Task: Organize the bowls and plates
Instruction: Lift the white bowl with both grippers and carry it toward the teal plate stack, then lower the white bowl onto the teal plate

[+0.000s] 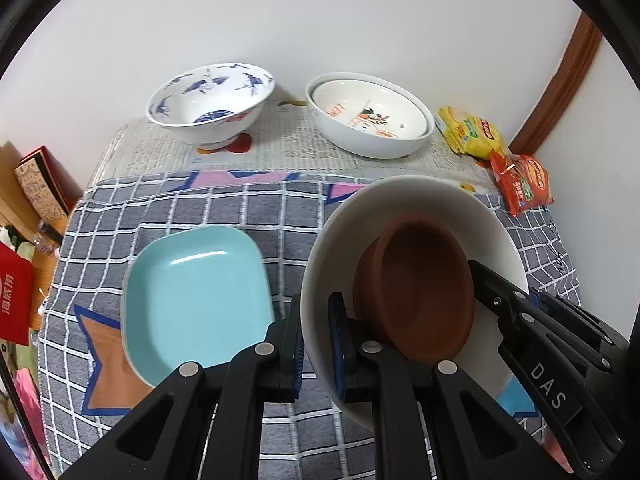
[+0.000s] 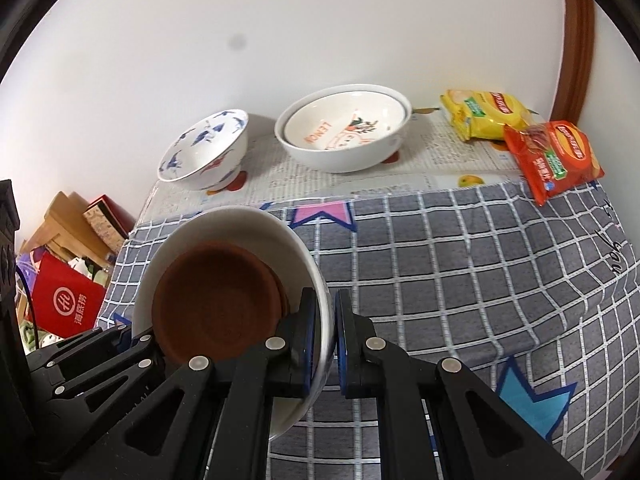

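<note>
A plain white bowl [image 1: 332, 248] with a brown dish [image 1: 424, 292] inside is held above the checked cloth. My left gripper [image 1: 316, 344] is shut on its left rim. My right gripper [image 2: 324, 340] is shut on its right rim [image 2: 320, 300]; the brown dish [image 2: 216, 300] shows inside. A light blue square plate [image 1: 196, 300] lies on the cloth left of the bowl. At the back stand a blue-patterned bowl [image 1: 208, 104] and a white bowl [image 1: 372, 140] with a printed dish nested in it.
Yellow [image 2: 484, 114] and red [image 2: 556, 160] snack packets lie at the back right. Newspaper [image 1: 280, 148] covers the back of the table [image 2: 460, 280]. Boxes and a red bag [image 2: 64, 304] sit beyond the left edge. A wall stands behind.
</note>
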`<state>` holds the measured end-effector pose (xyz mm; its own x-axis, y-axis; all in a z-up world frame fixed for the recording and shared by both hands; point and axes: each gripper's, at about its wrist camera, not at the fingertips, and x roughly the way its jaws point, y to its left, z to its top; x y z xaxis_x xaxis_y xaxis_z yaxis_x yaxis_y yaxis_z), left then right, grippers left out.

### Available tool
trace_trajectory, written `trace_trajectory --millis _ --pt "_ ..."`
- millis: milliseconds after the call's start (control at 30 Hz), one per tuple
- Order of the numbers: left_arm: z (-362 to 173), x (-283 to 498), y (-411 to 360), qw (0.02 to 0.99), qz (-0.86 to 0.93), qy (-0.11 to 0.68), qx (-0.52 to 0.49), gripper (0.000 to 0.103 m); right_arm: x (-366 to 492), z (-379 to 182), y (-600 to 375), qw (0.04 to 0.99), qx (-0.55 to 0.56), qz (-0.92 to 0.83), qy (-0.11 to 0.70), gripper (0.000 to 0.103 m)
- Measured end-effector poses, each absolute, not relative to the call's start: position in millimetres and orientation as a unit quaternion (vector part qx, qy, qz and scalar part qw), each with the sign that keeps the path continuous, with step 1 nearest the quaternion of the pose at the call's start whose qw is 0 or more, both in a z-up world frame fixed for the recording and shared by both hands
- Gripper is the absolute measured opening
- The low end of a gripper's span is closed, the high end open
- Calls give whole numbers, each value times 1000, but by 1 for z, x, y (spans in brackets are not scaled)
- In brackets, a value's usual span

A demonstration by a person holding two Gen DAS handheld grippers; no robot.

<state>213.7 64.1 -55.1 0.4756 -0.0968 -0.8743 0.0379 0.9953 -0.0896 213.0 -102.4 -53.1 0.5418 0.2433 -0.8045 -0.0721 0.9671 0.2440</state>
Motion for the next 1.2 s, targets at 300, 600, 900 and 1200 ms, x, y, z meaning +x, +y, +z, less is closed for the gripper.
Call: trace_trajectory --millis 300,600,900,1200 --pt "-53 210 95 861 -26 506 -42 11 213 -51 -71 874 81 106 468 9" --pt "-59 208 126 860 -10 507 -56 11 216 -56 -39 869 72 121 474 9" --pt "-67 210 157 857 9 511 -68 11 223 -66 -6 863 60 139 481 9" --pt "-78 212 181 852 25 517 -76 11 230 -77 22 855 51 154 492 9"
